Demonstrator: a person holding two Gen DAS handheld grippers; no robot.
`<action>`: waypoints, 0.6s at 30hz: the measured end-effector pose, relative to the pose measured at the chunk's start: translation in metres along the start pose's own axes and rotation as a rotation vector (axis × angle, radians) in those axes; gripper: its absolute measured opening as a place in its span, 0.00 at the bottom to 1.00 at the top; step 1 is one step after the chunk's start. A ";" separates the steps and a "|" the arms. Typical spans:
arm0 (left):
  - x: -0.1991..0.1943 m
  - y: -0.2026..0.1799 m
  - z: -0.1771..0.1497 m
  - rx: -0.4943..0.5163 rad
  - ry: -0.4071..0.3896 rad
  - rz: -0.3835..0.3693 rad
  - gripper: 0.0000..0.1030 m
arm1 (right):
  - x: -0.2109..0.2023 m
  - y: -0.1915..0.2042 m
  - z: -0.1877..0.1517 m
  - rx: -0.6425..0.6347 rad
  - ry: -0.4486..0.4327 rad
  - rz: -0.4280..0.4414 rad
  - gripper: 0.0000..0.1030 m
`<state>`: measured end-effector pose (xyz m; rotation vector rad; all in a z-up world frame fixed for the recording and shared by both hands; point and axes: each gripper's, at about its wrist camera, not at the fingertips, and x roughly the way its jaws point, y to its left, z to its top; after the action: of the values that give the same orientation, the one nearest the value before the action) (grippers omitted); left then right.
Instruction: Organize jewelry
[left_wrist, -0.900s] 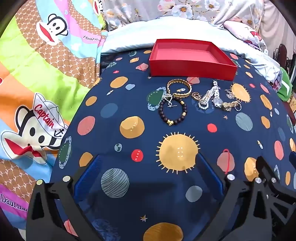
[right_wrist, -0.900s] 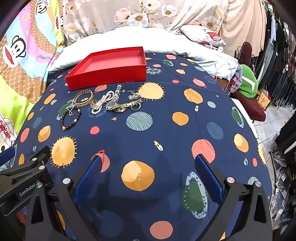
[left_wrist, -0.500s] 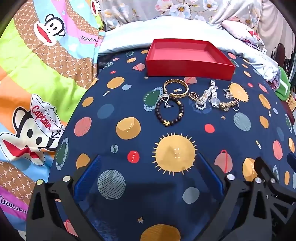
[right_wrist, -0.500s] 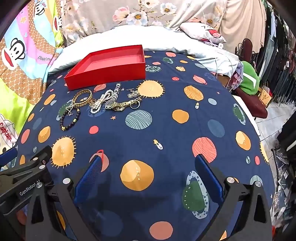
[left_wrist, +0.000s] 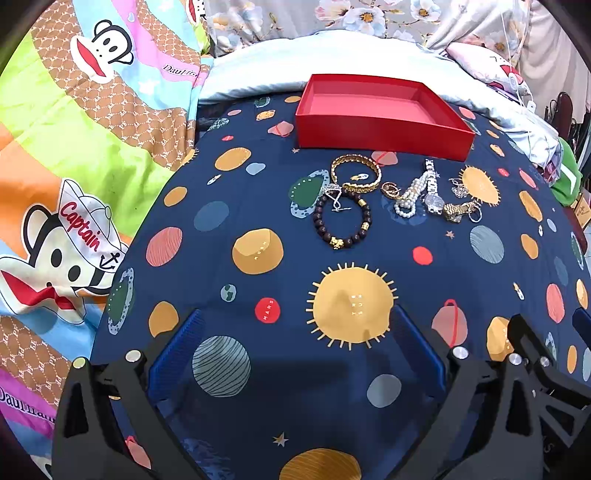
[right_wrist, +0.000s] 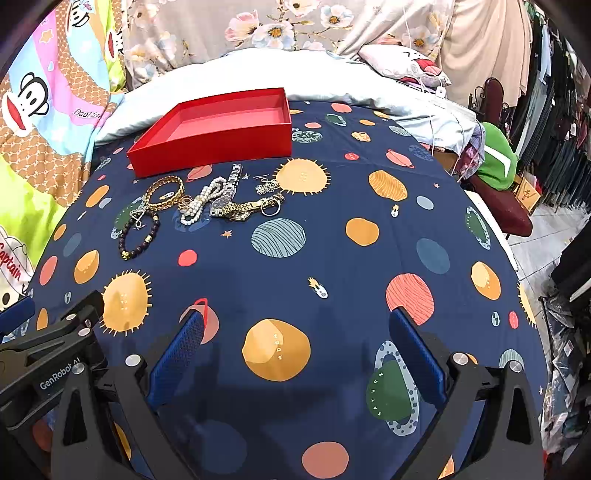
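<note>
An empty red box (left_wrist: 382, 122) sits at the far side of the navy planet-print cloth; it also shows in the right wrist view (right_wrist: 218, 131). In front of it lies a row of jewelry: a dark bead bracelet (left_wrist: 341, 225) (right_wrist: 137, 232), a gold chain bracelet (left_wrist: 355, 173) (right_wrist: 164, 194), a pearl strand (left_wrist: 408, 197) (right_wrist: 201, 201), a silver watch (left_wrist: 431, 188), a gold watch (right_wrist: 238, 209) and small rings. My left gripper (left_wrist: 295, 347) is open and empty, well short of the jewelry. My right gripper (right_wrist: 295, 343) is open and empty, to the jewelry's near right.
A bright cartoon-monkey quilt (left_wrist: 74, 155) lies to the left. A white pillow (right_wrist: 258, 70) lies behind the box. A green and maroon bundle (right_wrist: 498, 173) and hanging clothes are off the table's right edge. The left gripper's body (right_wrist: 48, 362) shows at the right view's lower left.
Both grippers have shifted slightly; the box and jewelry sit a little further left in each view. Nothing was taken hold of or moved.
</note>
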<state>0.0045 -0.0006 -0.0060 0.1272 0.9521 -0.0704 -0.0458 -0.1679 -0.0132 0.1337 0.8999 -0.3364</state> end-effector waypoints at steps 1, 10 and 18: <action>0.000 0.000 0.000 -0.001 0.000 0.000 0.95 | 0.000 0.000 0.000 0.000 0.000 -0.003 0.95; 0.000 0.000 0.002 -0.005 -0.006 -0.003 0.94 | 0.000 0.001 0.002 -0.002 -0.003 -0.007 0.95; 0.000 0.001 0.004 -0.013 -0.012 0.007 0.94 | -0.002 0.002 0.003 -0.005 -0.006 -0.006 0.95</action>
<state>0.0074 0.0001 -0.0036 0.1180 0.9402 -0.0590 -0.0437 -0.1660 -0.0102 0.1255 0.8956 -0.3404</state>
